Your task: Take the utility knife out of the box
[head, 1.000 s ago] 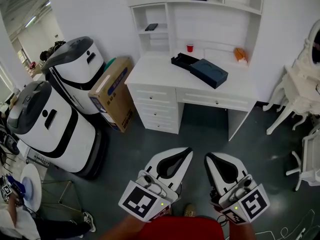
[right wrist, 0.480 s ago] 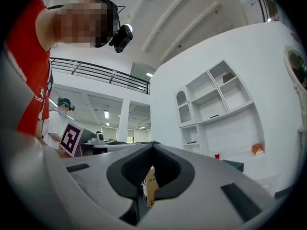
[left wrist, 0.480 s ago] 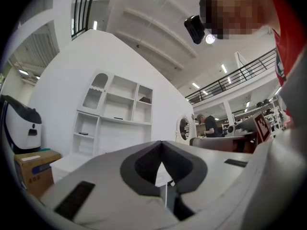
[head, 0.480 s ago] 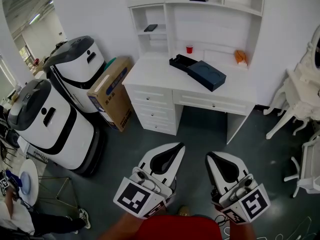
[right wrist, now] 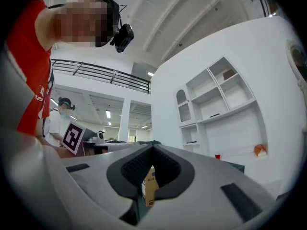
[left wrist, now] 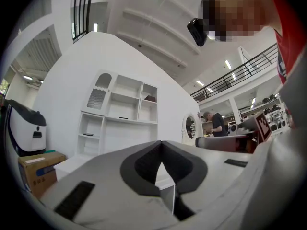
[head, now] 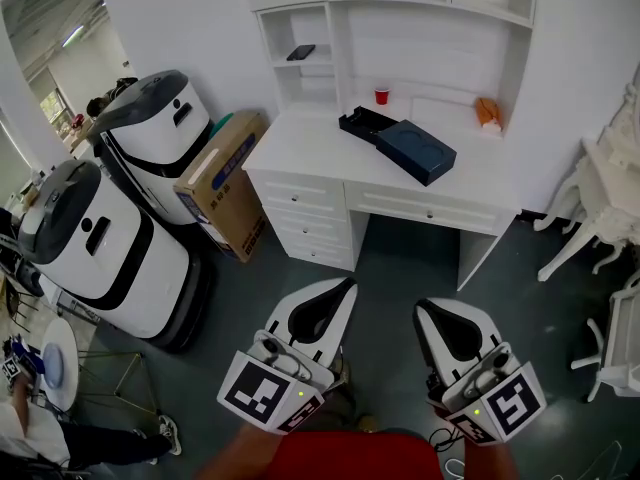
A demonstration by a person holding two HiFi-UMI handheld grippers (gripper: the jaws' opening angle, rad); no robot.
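Since 1 second ago my left gripper has slid leftward in the head view, and the white surface has drawn a little nearer. My right gripper sits about where it was. Both grippers are clenched on nothing, jaw tips meeting, and both are well apart from the surface. The dark blue box lies on the surface, touching a black open tray at its far-left corner. I cannot see the utility knife itself; I judge it lies in the tray or under the blue part. I expect a light, stiff tool with a smooth handle that could slip, and a blade end to avoid. I would take hold across the middle of the handle with 1 gripper while the other steadies the box, which looks light enough to slide.
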